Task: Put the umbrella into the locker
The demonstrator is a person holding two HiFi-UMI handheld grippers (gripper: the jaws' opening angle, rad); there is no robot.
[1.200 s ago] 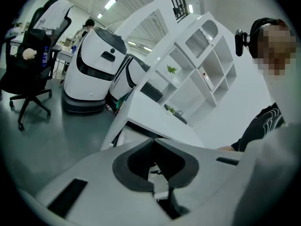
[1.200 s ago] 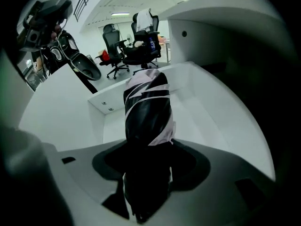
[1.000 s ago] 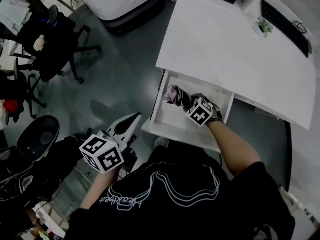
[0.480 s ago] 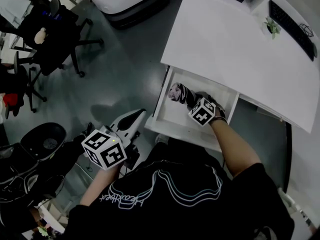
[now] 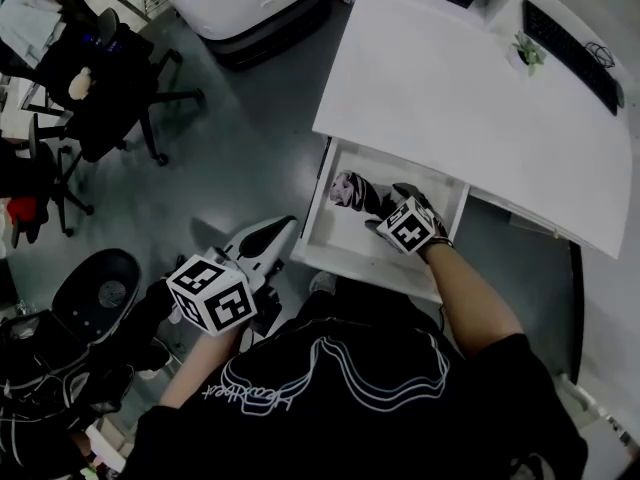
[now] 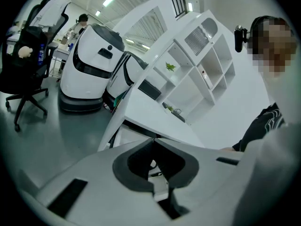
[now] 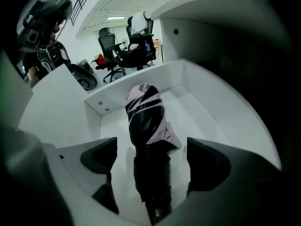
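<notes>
Your right gripper (image 7: 151, 168) let go. Its jaws were opening wide, and the umbrella (image 7: 145, 117) lay loose between them on the floor of the locker (image 7: 207, 107) (so the drop looked done). A moment before, those jaws hugged it tighter. Your left gripper (image 6: 152, 139) was pinched together, holding nothing, far off to the side.
</notes>
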